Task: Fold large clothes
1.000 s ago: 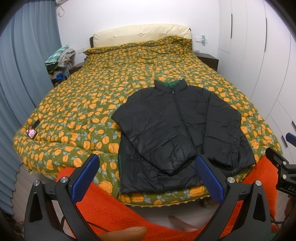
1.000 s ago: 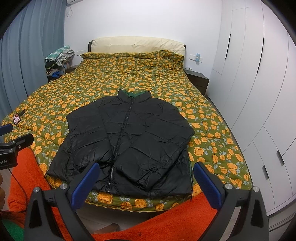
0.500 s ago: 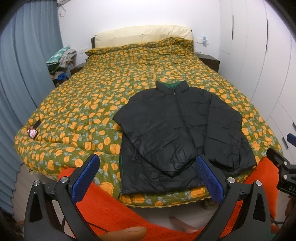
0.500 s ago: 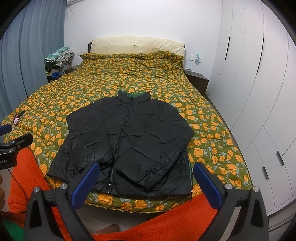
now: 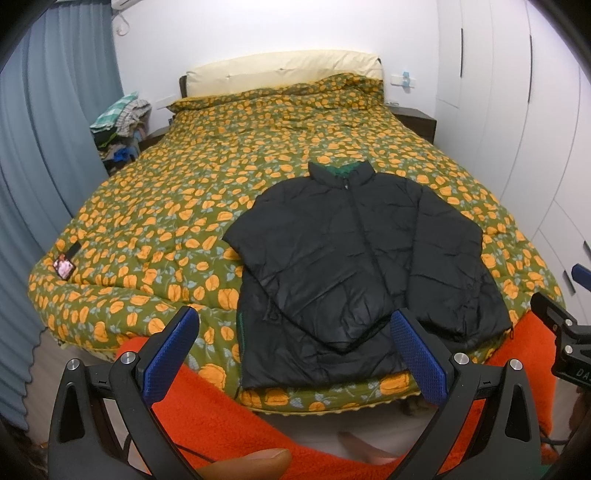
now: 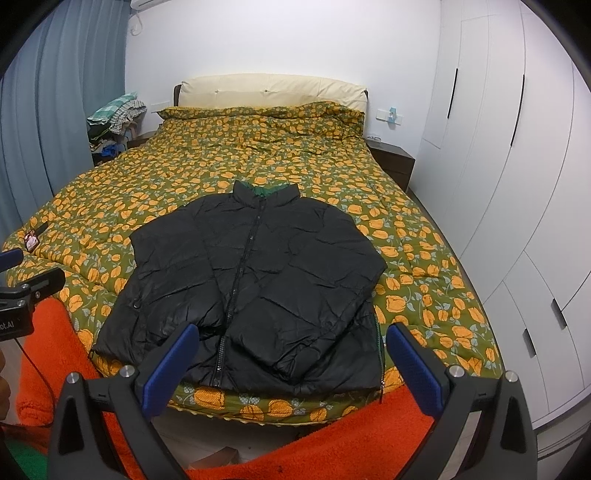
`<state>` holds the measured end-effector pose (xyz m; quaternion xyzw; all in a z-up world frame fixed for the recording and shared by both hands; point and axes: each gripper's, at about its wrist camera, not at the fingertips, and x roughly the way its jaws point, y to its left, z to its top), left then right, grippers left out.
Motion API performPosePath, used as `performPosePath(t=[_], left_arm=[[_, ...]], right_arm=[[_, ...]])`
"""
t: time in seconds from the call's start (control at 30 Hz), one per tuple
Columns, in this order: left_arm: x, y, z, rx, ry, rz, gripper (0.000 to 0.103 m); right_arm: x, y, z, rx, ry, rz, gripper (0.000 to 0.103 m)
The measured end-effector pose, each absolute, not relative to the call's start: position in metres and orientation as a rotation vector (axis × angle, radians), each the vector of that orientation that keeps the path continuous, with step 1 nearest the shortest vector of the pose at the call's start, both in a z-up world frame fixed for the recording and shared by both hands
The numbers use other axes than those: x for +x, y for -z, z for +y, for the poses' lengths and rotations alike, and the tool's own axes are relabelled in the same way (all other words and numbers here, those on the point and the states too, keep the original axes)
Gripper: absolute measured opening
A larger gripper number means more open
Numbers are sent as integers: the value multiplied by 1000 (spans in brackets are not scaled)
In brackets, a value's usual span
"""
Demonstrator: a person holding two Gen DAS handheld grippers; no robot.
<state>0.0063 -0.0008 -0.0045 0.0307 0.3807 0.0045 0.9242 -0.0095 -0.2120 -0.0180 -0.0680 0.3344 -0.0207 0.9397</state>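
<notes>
Lying flat at the foot of the bed (image 6: 155, 192), on its orange-flowered green quilt, the black puffer jacket (image 6: 258, 280) is zipped, collar toward the headboard, with one sleeve folded across its front. Left gripper (image 5: 295, 354) and right gripper (image 6: 291, 358) both hang short of the hem over orange fleece (image 6: 351, 439), jaws spread wide, gripping and touching nothing

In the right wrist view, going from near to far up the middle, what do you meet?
Open right hand-held gripper → orange fleece fabric → black puffer jacket → green quilt with orange flowers → cream padded headboard → white wall.
</notes>
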Motion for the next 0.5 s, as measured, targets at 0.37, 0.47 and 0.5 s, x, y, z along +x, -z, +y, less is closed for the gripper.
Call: performPosePath(t=[0.37, 0.47, 0.5], left_arm=[[7, 7, -6, 64, -6, 788, 103], [8, 8, -8, 69, -6, 794, 103], [8, 9, -10, 72, -5, 796, 103]], right_arm=[[-9, 19, -213, -138, 40, 688, 103], [-8, 20, -214, -134, 37, 689, 103], [-8, 20, -213, -131, 37, 689, 103]])
